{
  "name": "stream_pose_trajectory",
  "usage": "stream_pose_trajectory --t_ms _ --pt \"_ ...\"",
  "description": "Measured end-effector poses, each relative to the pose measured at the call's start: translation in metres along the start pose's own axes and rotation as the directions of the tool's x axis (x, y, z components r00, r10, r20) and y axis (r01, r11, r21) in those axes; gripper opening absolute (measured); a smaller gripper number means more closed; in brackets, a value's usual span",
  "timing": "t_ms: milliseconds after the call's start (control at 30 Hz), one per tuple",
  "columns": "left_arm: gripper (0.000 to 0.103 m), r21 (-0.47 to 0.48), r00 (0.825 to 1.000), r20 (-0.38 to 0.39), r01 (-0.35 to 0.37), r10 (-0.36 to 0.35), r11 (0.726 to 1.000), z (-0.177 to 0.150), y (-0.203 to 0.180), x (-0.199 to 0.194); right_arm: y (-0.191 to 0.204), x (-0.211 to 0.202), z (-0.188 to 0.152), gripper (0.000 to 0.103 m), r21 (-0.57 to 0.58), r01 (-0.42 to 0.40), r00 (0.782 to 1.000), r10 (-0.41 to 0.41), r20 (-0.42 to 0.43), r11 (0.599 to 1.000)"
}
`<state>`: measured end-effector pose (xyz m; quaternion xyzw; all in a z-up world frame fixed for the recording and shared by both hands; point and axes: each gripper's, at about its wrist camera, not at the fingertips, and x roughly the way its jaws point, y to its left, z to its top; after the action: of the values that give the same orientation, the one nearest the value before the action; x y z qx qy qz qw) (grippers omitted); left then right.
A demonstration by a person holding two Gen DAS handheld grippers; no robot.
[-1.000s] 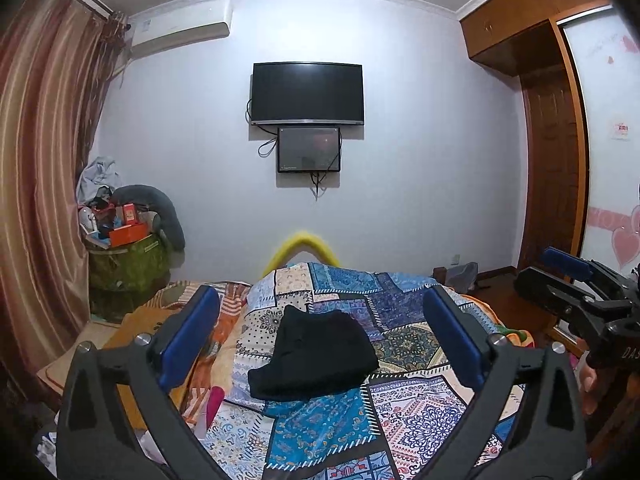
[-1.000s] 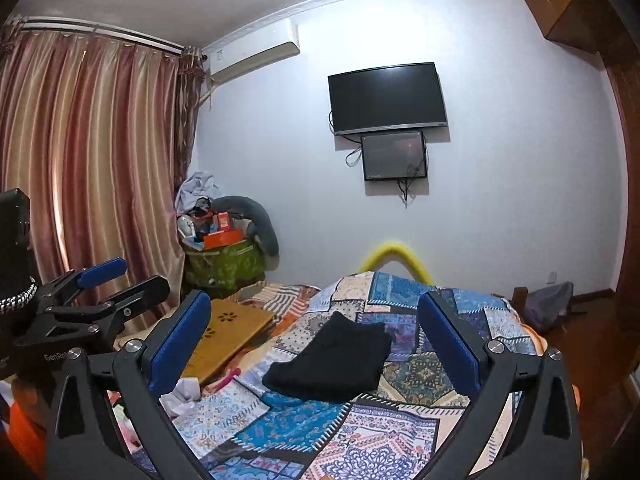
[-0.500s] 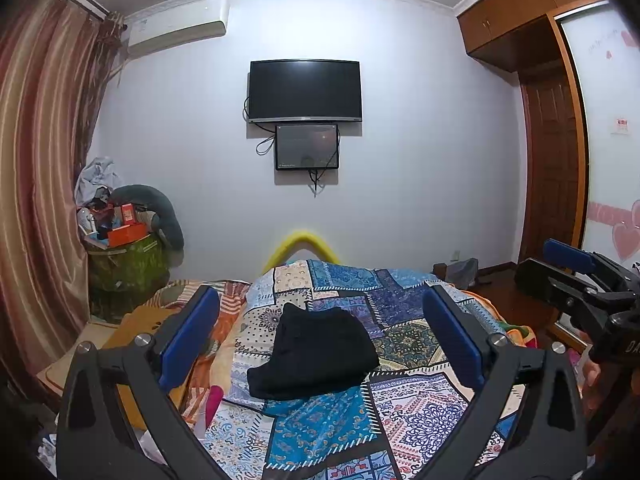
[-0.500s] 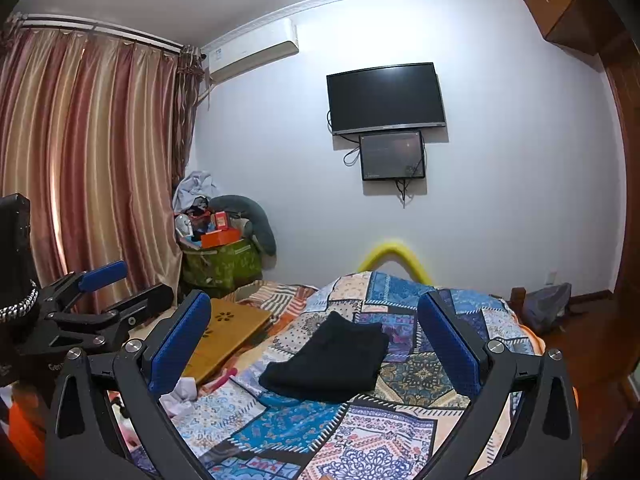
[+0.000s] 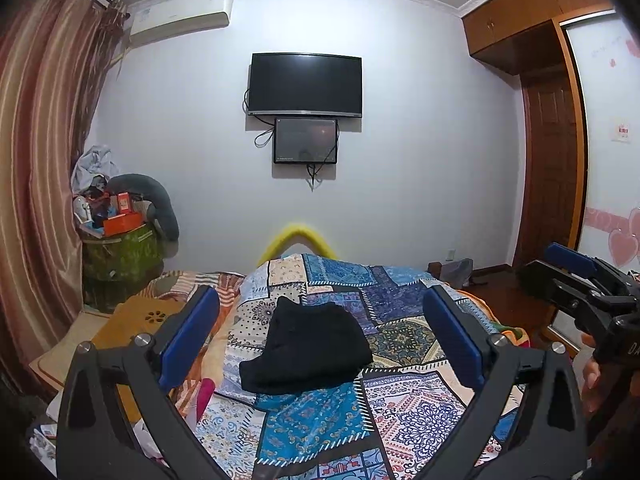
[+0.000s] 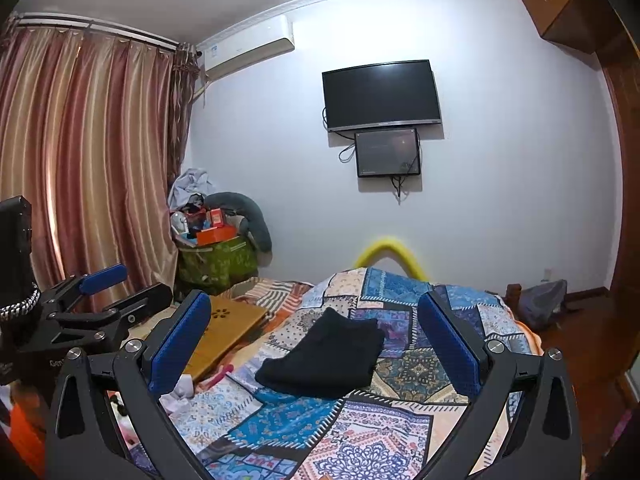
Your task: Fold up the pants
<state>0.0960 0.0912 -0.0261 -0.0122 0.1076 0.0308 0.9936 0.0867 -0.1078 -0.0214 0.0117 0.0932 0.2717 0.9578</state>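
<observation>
The black pants lie folded into a compact bundle on the patchwork bedspread; they also show in the right wrist view. My left gripper is open and empty, held above the bed and short of the pants. My right gripper is open and empty too, held back from the pants. Each gripper shows at the edge of the other's view: the right one and the left one.
A wooden lap tray lies left of the bedspread. A green bin piled with boxes stands by the curtain. A TV hangs on the far wall. A wooden door is at the right.
Both grippers have drifted slightly, staying open above the bed. The folded pants have not moved.
</observation>
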Motion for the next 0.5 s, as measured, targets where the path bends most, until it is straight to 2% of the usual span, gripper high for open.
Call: stream_pose_trajectory --t_ms 500 --pt "0.103 0.004 1.000 -0.001 0.010 -0.010 1.000 -0.0027 -0.0011 -0.0020 -0.0033 -0.0012 0.0001 0.103 0.002 0.005 1.000 -0.005 -0.002 1.000"
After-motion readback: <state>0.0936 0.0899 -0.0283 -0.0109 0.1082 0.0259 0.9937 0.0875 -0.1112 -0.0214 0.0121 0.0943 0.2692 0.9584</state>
